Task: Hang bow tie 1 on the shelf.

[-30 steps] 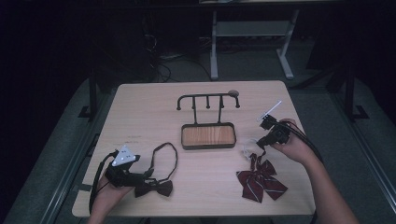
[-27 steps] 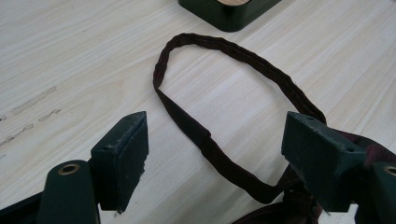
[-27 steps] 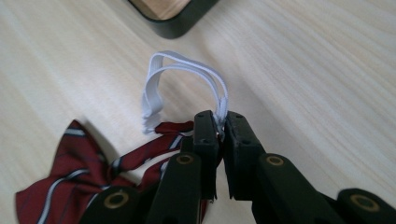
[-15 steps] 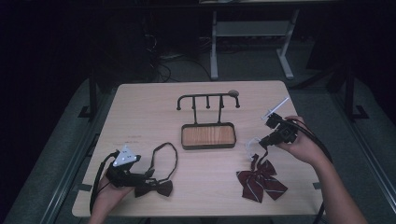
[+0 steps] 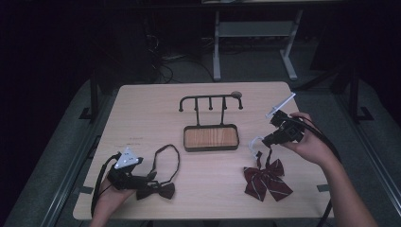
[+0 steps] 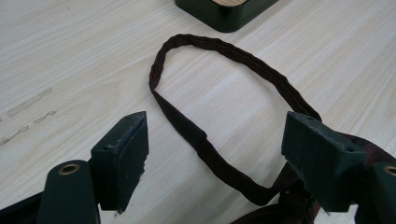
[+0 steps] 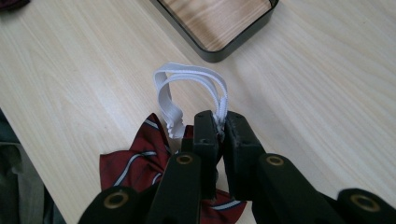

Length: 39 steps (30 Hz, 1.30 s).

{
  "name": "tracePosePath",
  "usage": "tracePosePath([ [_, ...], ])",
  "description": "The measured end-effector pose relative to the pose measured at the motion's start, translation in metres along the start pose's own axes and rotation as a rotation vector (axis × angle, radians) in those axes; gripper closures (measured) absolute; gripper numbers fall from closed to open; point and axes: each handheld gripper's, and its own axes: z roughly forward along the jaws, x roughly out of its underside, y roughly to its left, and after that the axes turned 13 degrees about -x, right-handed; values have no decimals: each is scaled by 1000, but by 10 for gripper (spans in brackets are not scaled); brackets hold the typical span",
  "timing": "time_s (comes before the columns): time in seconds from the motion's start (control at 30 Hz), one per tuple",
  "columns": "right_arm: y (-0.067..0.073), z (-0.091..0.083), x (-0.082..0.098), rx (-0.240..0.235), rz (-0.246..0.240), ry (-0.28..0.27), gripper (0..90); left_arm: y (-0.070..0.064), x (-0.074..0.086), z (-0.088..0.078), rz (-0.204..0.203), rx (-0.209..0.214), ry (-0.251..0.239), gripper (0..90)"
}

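A dark room surrounds the pale wooden bench point(image 5: 142, 109). From the high view, the right claw point(image 5: 265, 141) now sits higher than a second ago, lifting the white strap point(image 5: 254, 144) of the red bow tie point(image 5: 267, 179), which hangs from it touching the bench; this looks like a carry toward the rack point(image 5: 210, 124) at centre. The left claw point(image 5: 145, 179) rests near the near-left edge beside the black bow tie point(image 5: 161, 190).

Left gripper view: jaws wide apart, holding nothing, the black strap point(image 6: 219, 98) looped between them.

Right gripper view: jaws pinched tight on the white strap point(image 7: 187, 88). Bare bench lies between tie and rack tray point(image 7: 224, 49).
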Motion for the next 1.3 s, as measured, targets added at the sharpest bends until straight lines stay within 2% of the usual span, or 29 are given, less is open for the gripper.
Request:
tracePosePath([
  [0.57, 22, -22, -15, 32, -50, -3, 838, 0, 0, 0, -6, -2, -5, 235],
  [1.1, 36, -31, -32, 46, -106, 12, 840, 2, 1, 2, -4, -3, 0, 235],
  [1.2, 39, -37, -36, 68, -119, -6, 844, 3, 2, 3, -2, -1, 5, 235],
  [1.3, 42, -41, -40, 63, -125, -21, 844, 5, 2, 2, -4, -2, 1, 235],
])
